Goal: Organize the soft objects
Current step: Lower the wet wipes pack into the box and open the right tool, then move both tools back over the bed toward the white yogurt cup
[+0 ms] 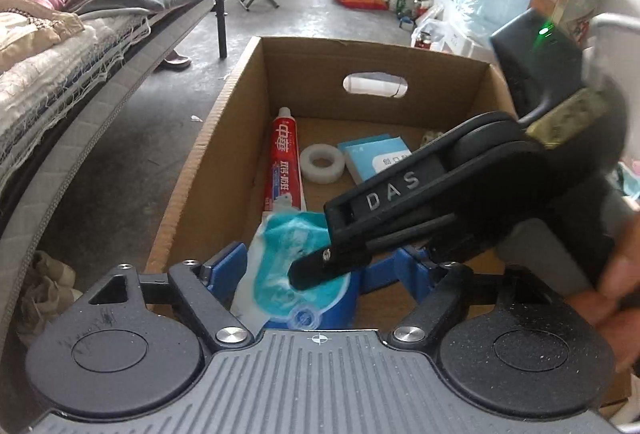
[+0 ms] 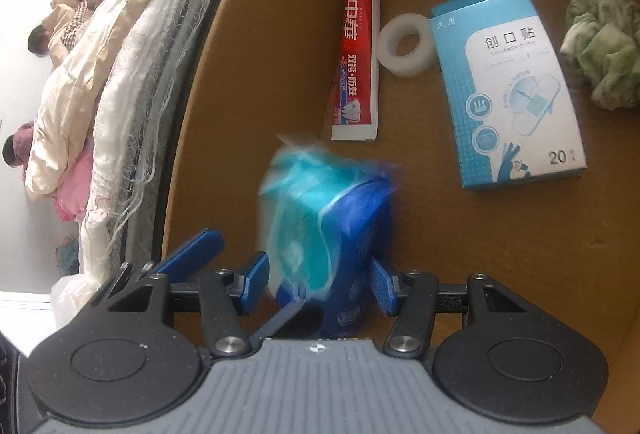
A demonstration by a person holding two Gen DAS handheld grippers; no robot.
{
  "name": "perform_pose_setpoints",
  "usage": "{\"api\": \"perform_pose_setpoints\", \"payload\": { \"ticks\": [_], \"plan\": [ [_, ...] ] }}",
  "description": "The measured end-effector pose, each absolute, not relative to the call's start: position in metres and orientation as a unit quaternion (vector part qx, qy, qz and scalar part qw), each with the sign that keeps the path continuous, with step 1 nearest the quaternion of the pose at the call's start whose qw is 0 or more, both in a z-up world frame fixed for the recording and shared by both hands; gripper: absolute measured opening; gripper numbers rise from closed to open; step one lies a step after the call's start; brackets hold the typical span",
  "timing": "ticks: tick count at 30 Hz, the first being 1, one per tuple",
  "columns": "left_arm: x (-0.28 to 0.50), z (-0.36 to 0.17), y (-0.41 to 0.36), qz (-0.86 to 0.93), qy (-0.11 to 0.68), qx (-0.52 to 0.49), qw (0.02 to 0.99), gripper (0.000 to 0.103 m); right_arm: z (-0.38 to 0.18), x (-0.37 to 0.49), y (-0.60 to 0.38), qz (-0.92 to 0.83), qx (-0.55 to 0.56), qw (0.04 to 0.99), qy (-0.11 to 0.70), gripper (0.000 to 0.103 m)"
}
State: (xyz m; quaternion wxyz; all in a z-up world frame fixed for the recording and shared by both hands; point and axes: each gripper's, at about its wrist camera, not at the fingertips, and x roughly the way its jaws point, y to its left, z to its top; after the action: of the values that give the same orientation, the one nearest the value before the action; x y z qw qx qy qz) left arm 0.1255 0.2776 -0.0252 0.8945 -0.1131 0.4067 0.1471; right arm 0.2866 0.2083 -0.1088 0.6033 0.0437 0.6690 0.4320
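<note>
Pouch (image 2: 320, 202), teal and blue and soft-sided, is the thing in hand: it hangs inside the box (image 1: 224, 138), low at the near end, just short of the toothpaste (image 1: 285, 158). The right tongs (image 2: 318, 276) clamp it, one blue pad against each side, and tilt steeply down into the box, seemingly to set the pouch on the bare cardboard instead of dropping it on the other goods. The left tongs (image 1: 320, 258) stand released around the same pouch. The left pad is just beside its edge and the other pad is clear of it, so they carry nothing and look to be only steadying or handing over. In the left view the right tongs cross from the right of the frame, over the pouch. The pouch is blurred in the right view, so its print cannot be read. The goods already in the box lie flat in a row across the upper part of the right view, probably so each stays easy to see and reach. Counted: one toothpaste, one white tape roll (image 1: 322, 162) touching the plaster box (image 2: 508, 86), one plaster box, one green-and-white cloth bundle (image 2: 600, 42) at the far right, one pouch, two tongs. A bed (image 1: 80, 46) runs along the left of the frame, beside the box.
</note>
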Motion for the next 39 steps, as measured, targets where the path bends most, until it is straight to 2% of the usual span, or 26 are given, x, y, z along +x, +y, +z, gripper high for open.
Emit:
{"api": "perform_pose_setpoints", "payload": {
  "ticks": [10, 15, 20, 25, 30, 35, 39],
  "plan": [
    [0.098, -0.003, 0.281, 0.15, 0.368, -0.127, 0.909, 0.087, -0.105, 0.309, 0.22, 0.404, 0.041, 0.656, 0.636, 0.059],
    [0.093, 0.001, 0.285, 0.156, 0.358, -0.126, 0.912, 0.087, -0.121, 0.306, 0.226, 0.407, 0.074, 0.616, 0.671, 0.06],
    [0.09, 0.003, 0.283, 0.158, 0.355, -0.128, 0.913, 0.087, -0.116, 0.294, 0.232, 0.414, 0.068, 0.619, 0.664, 0.061],
    [0.084, 0.01, 0.278, 0.161, 0.345, -0.133, 0.915, 0.093, -0.109, 0.293, 0.216, 0.412, 0.096, 0.615, 0.665, 0.065],
    [0.072, 0.025, 0.267, 0.158, 0.33, -0.13, 0.922, 0.1, -0.072, 0.285, 0.177, 0.446, 0.117, 0.641, 0.613, 0.066],
    [0.06, 0.044, 0.24, 0.135, 0.307, -0.117, 0.935, 0.102, -0.024, 0.262, 0.093, 0.488, 0.169, 0.669, 0.535, 0.074],
    [0.058, 0.055, 0.205, 0.097, 0.302, -0.103, 0.943, 0.103, 0.002, 0.231, 0.002, 0.497, 0.195, 0.712, 0.456, 0.088]
  ]
}}
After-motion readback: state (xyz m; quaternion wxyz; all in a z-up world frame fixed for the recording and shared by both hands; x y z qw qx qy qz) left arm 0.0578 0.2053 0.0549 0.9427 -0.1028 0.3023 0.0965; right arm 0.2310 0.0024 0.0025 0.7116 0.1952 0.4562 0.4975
